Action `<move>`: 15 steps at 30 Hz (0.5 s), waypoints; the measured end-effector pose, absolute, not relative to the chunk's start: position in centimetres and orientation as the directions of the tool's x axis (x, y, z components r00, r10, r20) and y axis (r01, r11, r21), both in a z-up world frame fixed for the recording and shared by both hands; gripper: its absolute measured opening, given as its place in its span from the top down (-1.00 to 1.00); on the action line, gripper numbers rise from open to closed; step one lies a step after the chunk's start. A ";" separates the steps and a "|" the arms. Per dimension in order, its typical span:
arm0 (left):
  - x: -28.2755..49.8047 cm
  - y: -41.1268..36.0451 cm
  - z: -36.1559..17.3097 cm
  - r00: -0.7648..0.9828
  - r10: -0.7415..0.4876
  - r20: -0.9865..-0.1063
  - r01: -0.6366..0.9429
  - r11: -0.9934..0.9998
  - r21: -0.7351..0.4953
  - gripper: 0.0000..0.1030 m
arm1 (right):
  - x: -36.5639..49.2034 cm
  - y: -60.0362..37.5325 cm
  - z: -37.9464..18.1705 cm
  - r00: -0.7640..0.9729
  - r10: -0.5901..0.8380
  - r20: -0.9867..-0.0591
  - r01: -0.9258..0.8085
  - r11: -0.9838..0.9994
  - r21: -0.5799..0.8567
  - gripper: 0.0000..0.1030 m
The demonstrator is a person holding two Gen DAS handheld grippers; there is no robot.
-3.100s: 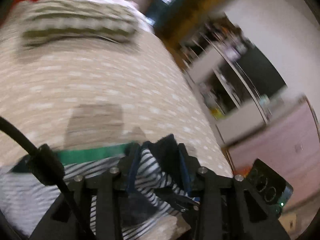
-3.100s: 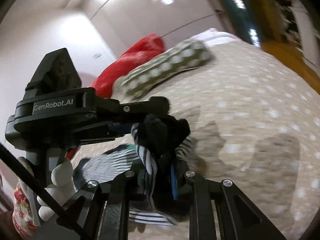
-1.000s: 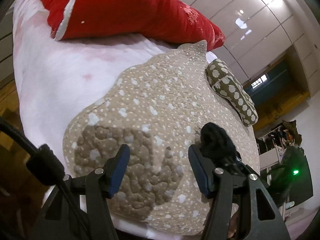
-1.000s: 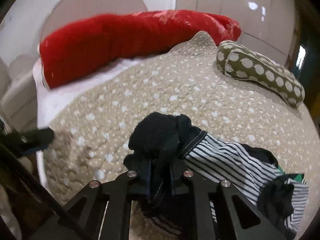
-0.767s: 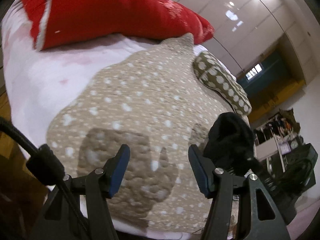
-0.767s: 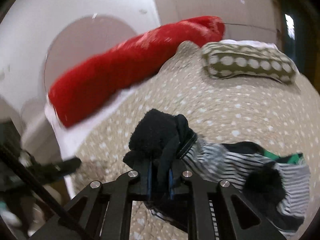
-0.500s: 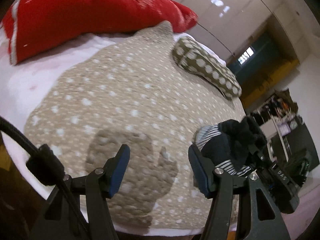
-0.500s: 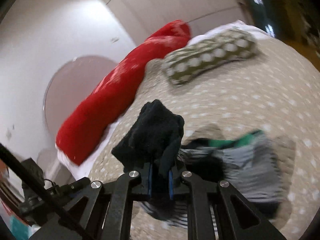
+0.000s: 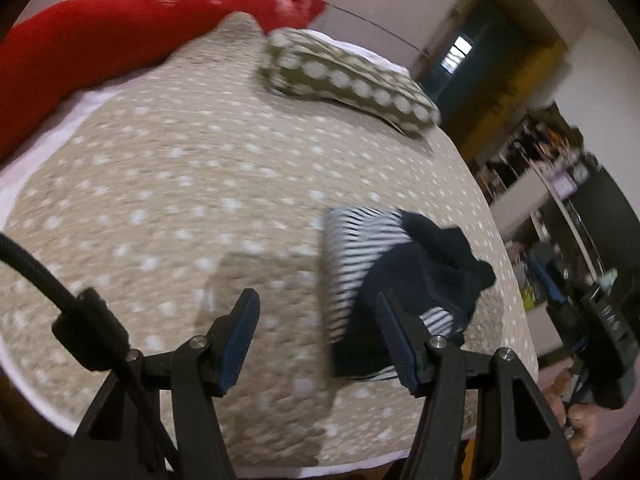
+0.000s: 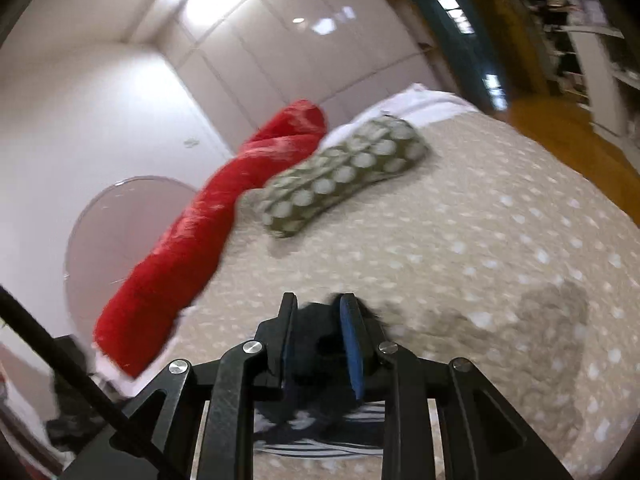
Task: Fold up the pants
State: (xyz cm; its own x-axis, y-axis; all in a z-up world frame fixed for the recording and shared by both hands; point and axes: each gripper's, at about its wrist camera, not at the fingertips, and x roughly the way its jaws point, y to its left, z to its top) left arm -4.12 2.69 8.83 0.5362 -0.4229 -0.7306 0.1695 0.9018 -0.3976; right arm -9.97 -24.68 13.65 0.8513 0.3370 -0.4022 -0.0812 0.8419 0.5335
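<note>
The right gripper (image 10: 318, 338) has just been opening its jaws; a second ago they were clenched hard on the dark bunched end of the pants (image 9: 394, 276), and now the blue pads (image 10: 352, 344) stand a little apart with dark cloth blurred between them, so I judge the grip let go or nearly so, though I cannot tell if a pad brushes the fabric; the striped cloth shows below the fingers at about 6 o'clock in the right wrist view, lying on the bedspread (image 10: 500, 240) rather than hanging.

The left gripper (image 9: 318, 338) is released, its jaws spread wide with nothing between them, just as they were a second ago; it hangs over the near edge of the bed, and the pants lie just beyond its right finger, at about 2 o'clock from the fingertips in the left wrist view, as a compact bundle with striped fabric on one side and dark navy heaped on the other.

That bundle has come down out of the air onto the spotted cover, which I read as the folded pants being set down; the fold looks loose, the dark end humped up, so some tidying may be wanted.

Farther off, at about 12 o'clock, lies the green dotted pillow (image 9: 348, 80); beyond it, towards 10 o'clock, the long red bolster (image 9: 120, 28) rests against the white wall.
</note>
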 end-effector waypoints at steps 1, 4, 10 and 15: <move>-3.8 1.7 8.6 0.522 -0.437 -0.733 0.192 0.897 -0.398 -0.16 | -9.6 -24.5 13.3 0.842 0.360 -0.403 -0.093 0.831 0.548 0.52; -3.0 -1.1 7.3 0.480 -0.450 -0.753 0.234 0.893 -0.385 -0.16 | -7.6 -24.0 11.4 0.795 0.427 -0.432 -0.100 0.794 0.600 0.52; -3.6 -4.3 4.0 0.410 -0.421 -0.809 0.287 0.901 -0.324 -0.20 | -6.5 -23.9 6.8 0.718 0.292 -0.631 0.024 0.897 0.442 0.52; -3.7 -4.4 3.4 0.404 -0.409 -0.818 0.296 0.905 -0.307 -0.28 | -8.1 -25.0 4.8 0.712 0.183 -0.678 0.067 0.943 0.325 -0.16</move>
